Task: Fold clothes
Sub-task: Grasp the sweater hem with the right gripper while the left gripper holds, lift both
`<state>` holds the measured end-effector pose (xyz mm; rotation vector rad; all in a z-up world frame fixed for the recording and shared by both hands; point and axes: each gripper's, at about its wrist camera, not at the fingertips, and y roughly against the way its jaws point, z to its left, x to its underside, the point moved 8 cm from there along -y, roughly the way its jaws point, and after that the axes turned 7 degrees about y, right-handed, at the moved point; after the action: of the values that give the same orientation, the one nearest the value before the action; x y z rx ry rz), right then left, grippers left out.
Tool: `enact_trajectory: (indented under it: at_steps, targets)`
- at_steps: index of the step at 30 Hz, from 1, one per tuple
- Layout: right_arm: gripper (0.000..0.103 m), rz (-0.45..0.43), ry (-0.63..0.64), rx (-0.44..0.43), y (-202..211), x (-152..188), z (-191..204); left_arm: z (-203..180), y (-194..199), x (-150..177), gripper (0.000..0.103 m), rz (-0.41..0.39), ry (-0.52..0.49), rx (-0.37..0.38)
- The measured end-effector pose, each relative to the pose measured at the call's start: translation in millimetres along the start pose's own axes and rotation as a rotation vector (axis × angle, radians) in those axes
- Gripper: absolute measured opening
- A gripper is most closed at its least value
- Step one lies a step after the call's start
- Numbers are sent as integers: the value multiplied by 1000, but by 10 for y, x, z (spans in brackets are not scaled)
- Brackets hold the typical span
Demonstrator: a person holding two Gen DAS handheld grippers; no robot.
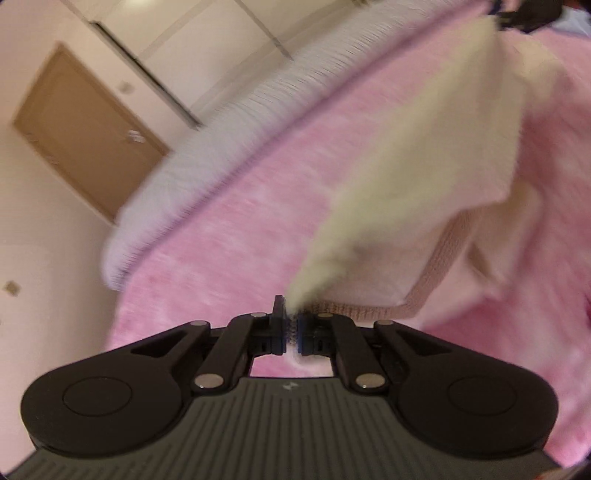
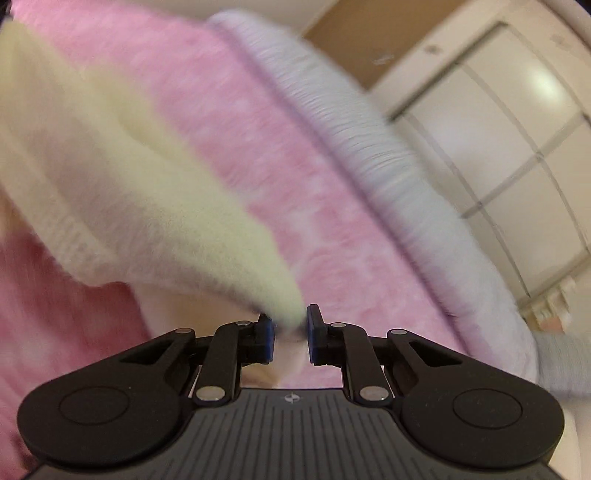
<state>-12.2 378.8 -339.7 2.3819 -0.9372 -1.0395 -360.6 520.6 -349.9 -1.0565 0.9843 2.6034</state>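
A fuzzy cream garment with a pinkish ribbed hem hangs stretched above a pink fluffy blanket. My left gripper is shut on one pointed corner of it. In the left wrist view the garment runs up to the top right, where the dark right gripper holds its other end. In the right wrist view the cream garment tapers down between the blue pads of my right gripper, which is shut on that corner. The pink blanket lies below. Both views are motion-blurred.
A pale lavender ribbed cushion edge borders the blanket's far side. Beyond it are a brown door in a cream wall and white panelled closet doors. A grey fabric piece shows at the right edge.
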Motion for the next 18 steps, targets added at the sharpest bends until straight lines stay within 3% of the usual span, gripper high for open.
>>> enact_trajectory:
  at_steps: [5, 9, 13, 18]
  targets:
    - [14, -93, -85, 79, 779, -534, -418, 591, 389, -518, 5, -75, 94, -110]
    - [13, -183, -132, 163, 1319, -852, -746, 924, 895, -891, 5, -195, 80, -219]
    - [14, -275, -162, 237, 2007, -974, -1047, 1101, 1492, -1213, 5, -296, 74, -308]
    - [14, -354, -124, 316, 2944, -956, -1264, 1105, 2231, -1354, 6, -362, 97, -360]
